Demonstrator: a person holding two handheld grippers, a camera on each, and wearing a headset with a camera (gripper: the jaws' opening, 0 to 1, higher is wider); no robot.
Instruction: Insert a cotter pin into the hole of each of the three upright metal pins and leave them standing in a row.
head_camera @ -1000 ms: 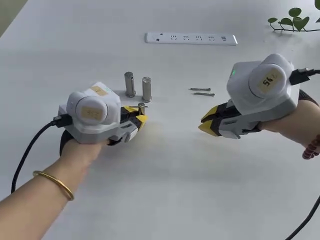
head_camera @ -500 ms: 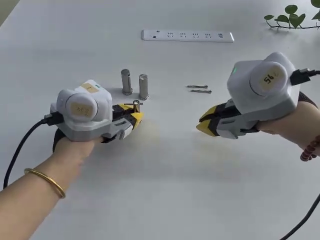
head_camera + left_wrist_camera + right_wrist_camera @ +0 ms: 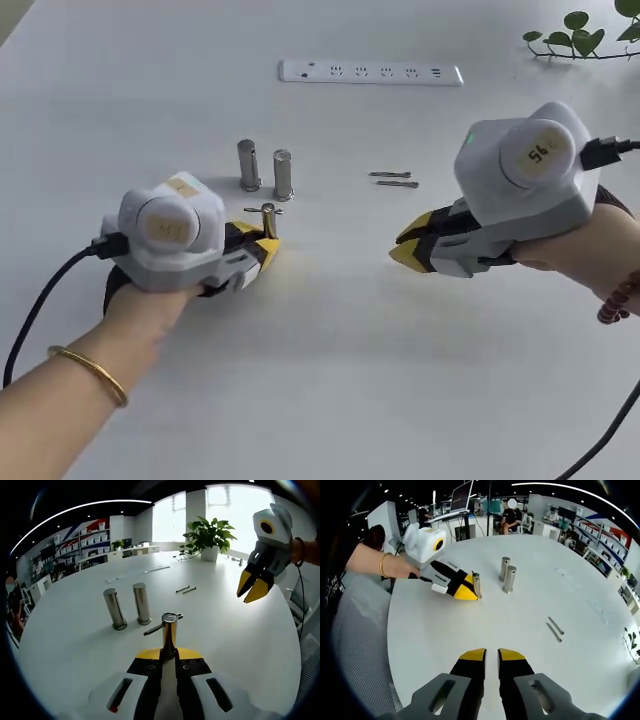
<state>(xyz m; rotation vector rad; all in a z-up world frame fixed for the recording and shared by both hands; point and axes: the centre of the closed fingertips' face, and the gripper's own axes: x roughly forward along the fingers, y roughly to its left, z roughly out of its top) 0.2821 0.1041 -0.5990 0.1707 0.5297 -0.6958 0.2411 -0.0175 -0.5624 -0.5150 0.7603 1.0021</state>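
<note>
My left tongs [image 3: 262, 240] are clamped on the base of one upright metal pin [image 3: 268, 222], with a cotter pin [image 3: 153, 628] through its top hole. Two bare pins [image 3: 247, 165] stand side by side just behind it. Spare cotter pins [image 3: 390, 174] lie on the table [image 3: 320, 350], further right. My right tongs [image 3: 405, 248] show a narrow gap and are empty.

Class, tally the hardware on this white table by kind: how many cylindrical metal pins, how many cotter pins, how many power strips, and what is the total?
Silver cylindrical metal pins: 3
Thin grey cotter pins: 3, one already through the pin held by the left gripper
White power strip: 1
Total: 7
</note>
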